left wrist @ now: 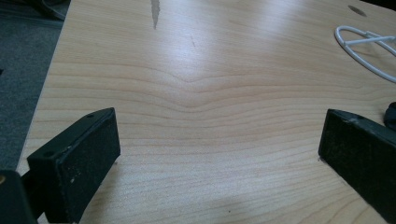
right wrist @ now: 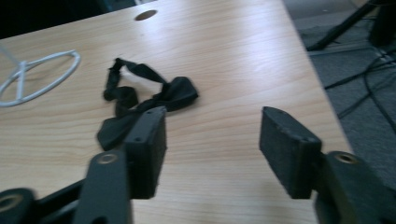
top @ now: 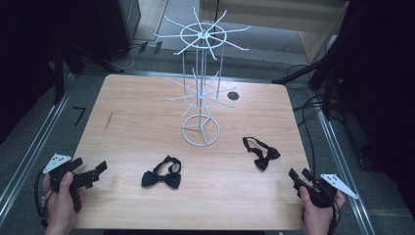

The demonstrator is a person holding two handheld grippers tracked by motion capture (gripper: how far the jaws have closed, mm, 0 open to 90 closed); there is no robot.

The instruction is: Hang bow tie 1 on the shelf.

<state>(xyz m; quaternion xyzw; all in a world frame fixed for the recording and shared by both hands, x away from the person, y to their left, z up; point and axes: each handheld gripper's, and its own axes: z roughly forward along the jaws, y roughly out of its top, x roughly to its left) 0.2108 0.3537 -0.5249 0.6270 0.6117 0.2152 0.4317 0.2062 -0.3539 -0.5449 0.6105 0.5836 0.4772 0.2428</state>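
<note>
Two black bow ties lie on the wooden table (top: 147, 112): one (top: 162, 174) near the front middle, the other (top: 261, 152) toward the right. In the right gripper view this second bow tie (right wrist: 144, 98) lies just beyond the left jaw. A white wire display stand (top: 200, 78) rises at the table's centre. My left gripper (top: 90, 169) hovers open at the front left corner, nothing between its jaws. My right gripper (top: 299, 175) is open at the front right corner, short of the right bow tie. The left gripper (left wrist: 219, 144) and right gripper (right wrist: 212, 140) each face bare wood.
The stand's round base (left wrist: 366, 49) shows at the right edge of the left gripper view, and its ring (right wrist: 37, 77) at the left of the right gripper view. A dark hole (top: 233, 96) marks the table's back right. Cables (top: 313, 105) and tripod legs lie on the floor around.
</note>
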